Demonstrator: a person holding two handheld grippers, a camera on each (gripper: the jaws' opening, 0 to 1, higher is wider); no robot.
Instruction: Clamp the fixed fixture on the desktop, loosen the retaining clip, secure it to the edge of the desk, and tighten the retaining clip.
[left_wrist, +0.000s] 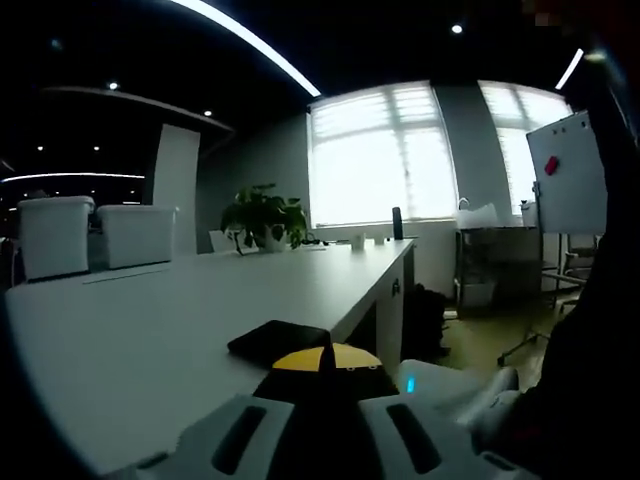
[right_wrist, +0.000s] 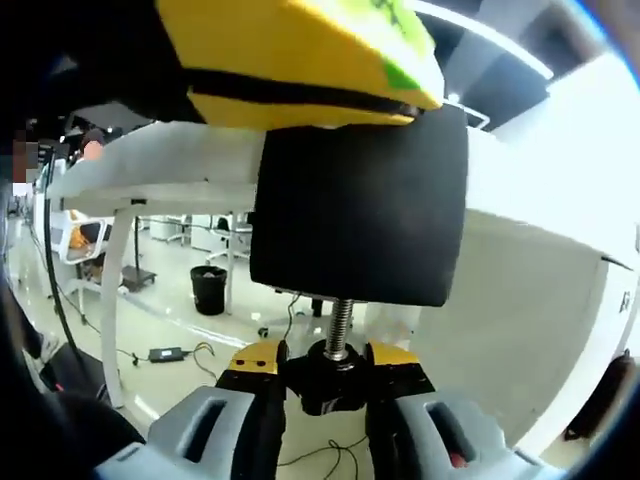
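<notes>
The fixture's yellow and black body (left_wrist: 328, 362) sits at the near edge of the white desk (left_wrist: 150, 330), with its flat black upper pad (left_wrist: 278, 340) lying on the desktop. My left gripper (left_wrist: 322, 425) is shut on this body from behind. From below the desk edge (right_wrist: 150, 165), the fixture's yellow body (right_wrist: 300, 50) hangs over a black clamp plate (right_wrist: 360, 210). Under the plate a threaded screw (right_wrist: 339, 322) ends in a black knob (right_wrist: 335, 378). My right gripper (right_wrist: 328, 385) is shut on that knob, with its yellow-tipped fingers (right_wrist: 255, 360) on both sides.
A potted plant (left_wrist: 265, 215), white chairs (left_wrist: 55, 235) and small items stand far along the desk. A whiteboard (left_wrist: 570, 175) stands at the right. Under the desk are a black bin (right_wrist: 208, 290), desk legs (right_wrist: 112, 300) and floor cables (right_wrist: 170, 353).
</notes>
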